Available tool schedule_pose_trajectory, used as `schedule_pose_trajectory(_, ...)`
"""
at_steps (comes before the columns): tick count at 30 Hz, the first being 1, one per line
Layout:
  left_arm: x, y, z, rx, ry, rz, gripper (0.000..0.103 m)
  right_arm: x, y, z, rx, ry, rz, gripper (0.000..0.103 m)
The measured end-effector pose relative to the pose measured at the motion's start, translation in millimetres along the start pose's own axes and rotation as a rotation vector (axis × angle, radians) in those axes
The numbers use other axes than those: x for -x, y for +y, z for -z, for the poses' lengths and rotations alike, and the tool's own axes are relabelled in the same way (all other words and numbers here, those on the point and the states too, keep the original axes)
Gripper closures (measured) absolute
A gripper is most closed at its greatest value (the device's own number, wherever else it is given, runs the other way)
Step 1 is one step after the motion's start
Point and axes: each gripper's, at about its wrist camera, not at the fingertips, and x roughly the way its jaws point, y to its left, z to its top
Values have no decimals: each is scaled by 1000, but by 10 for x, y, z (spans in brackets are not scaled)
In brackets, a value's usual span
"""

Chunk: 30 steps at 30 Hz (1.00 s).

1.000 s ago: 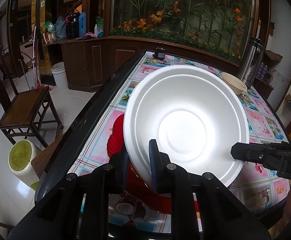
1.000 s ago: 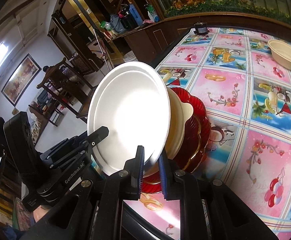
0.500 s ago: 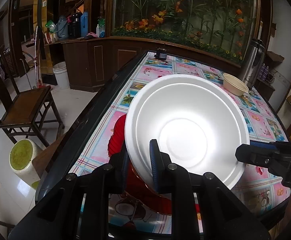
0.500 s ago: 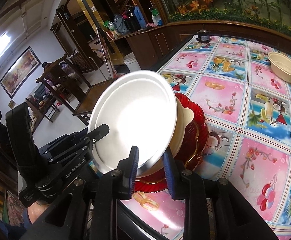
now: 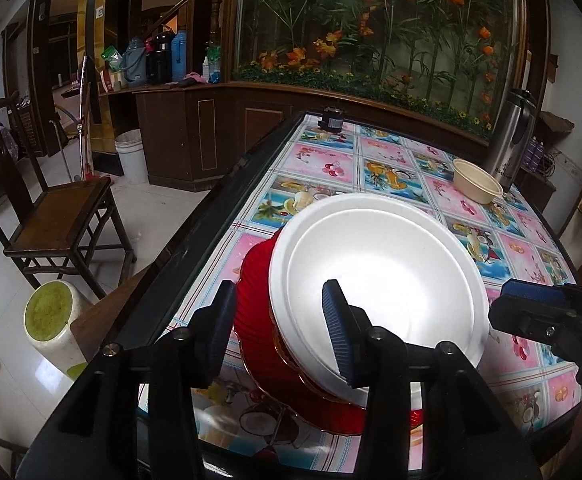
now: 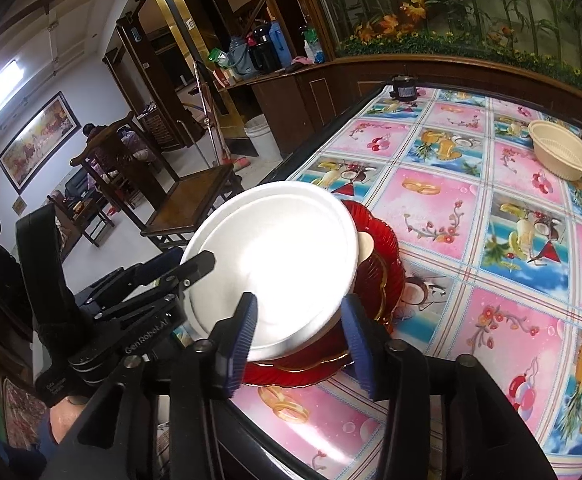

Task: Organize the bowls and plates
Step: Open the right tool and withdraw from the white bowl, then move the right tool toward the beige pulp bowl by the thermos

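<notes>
A white foam plate (image 5: 379, 280) lies on top of a stack of red scalloped plates (image 5: 257, 276) near the table's left front corner. In the right wrist view a beige plate (image 6: 366, 245) peeks out between the white plate (image 6: 275, 256) and the red plates (image 6: 383, 268). My left gripper (image 5: 279, 332) straddles the plate's near-left rim. Its jaws are opening and the pads stand off the rim. My right gripper (image 6: 299, 340) straddles the near-right rim, also opening with its pads clear. Each gripper shows in the other's view: the right gripper (image 5: 531, 308), the left gripper (image 6: 163, 280).
A beige bowl (image 5: 477, 186) sits far right on the flowered tablecloth beside a steel flask (image 5: 511, 136). A small black object (image 5: 331, 120) stands at the far edge. The table's dark edge (image 5: 195, 240) runs along the left, with a wooden chair (image 5: 59, 216) beyond it.
The white plate has tipped down from a tilted hold to lie on the red stack. Both grippers have gone from shut on its rim to apart from it.
</notes>
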Motion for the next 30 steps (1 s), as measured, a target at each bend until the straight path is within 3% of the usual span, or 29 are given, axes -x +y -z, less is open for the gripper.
schedule_pose_trajectory(13,78,-95,-11,-18,-18,-7,60,147,-93,33,-12,-35,6,50)
schedule_pose_trajectory(16,117,-156,-35,-29,-23,-5,60,226,-179,37,-26,-49,8,40)
schedule_pose_trajectory(24,219,-560,-117,-118,-46,28,56,527,-742,87,-141,-109,53,38)
schedule_pose_trajectory(30,205,-987,-163,-192,-23,95,56,757,-1152,171,-224,-151,73,38)
